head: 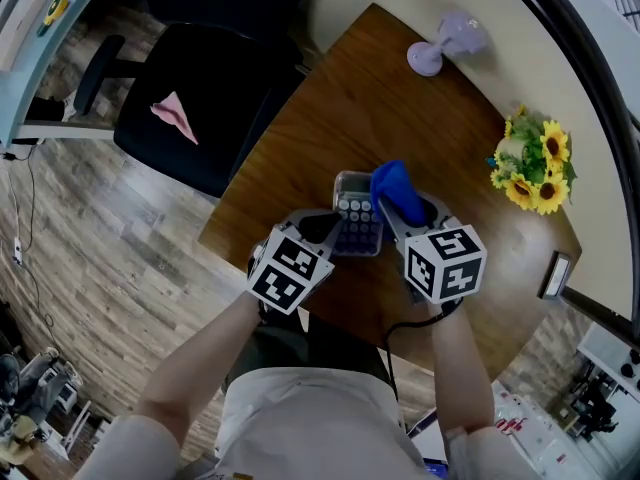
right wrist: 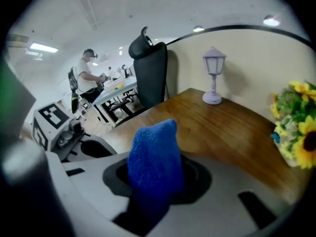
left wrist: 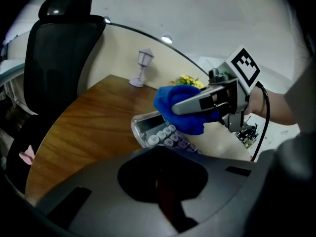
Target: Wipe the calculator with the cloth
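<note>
Wooden table (head: 330,118) by a curved wall, two grippers meeting over a calculator (head: 357,223).
Left gripper (head: 325,228) looks pinched on its near end (light, stiff, slick plastic, so best held by the edges, not the keys). Right gripper (left wrist: 190,102) is clenched on a soft blue cloth (right wrist: 153,162) at its far end.

The calculator (head: 357,223) shows only in part: the cloth (head: 398,193) covers its far right corner, and the left gripper (head: 318,230) hides its near end. Right of the calculator, a small flat thing (head: 555,274) at the table's (head: 330,118) edge is too small to tell.
</note>
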`<state>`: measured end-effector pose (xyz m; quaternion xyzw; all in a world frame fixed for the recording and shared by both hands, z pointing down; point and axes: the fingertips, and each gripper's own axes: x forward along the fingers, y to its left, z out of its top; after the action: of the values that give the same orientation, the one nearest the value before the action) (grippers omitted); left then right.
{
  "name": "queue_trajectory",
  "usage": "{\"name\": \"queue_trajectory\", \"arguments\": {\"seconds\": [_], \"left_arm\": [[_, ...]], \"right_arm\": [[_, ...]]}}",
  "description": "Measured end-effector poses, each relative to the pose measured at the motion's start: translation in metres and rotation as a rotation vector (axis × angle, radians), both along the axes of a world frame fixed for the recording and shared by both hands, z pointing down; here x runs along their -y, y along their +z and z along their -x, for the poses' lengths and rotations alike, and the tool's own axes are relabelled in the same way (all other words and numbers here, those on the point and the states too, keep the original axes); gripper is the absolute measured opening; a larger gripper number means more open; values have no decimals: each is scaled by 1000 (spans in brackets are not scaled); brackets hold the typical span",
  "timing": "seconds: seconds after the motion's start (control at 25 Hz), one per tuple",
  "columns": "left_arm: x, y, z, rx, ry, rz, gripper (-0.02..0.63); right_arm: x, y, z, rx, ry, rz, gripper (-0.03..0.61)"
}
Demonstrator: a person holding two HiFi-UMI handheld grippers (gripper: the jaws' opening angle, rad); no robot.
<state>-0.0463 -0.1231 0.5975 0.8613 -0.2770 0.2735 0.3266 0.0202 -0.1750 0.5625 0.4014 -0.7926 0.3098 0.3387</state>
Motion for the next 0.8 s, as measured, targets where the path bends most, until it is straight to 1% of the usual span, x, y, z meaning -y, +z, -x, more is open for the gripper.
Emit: {"name": "queue_trajectory", "arguments": {"seconds": [0.16,0.28,0.4,0.48,0.6,0.72,0.8], "left_arm": [[0,-1,1,0,17,-7,2],[0,0,-1,-9,29,-7,2],[0,-1,-1,-19,37,-10,2],[0,-1,-1,-16,44,-20,2],[-1,-1,0,4,54,-41,2],[-1,0,-1,0,59,-47,2],[-1,0,0,-5,66,-47,2]], "right_arm": [[-5,-13,43,113,-54,7,135],[-11,-4,61,144,-71,49,135],[-21,13,62,128,-69,96,135],[-25,19,60,131,-58,107,135],[-27,21,53,116,-75,97,133],[-28,22,45,67,-116,86,133],[-29,22,39,53,-118,84,133]]}}
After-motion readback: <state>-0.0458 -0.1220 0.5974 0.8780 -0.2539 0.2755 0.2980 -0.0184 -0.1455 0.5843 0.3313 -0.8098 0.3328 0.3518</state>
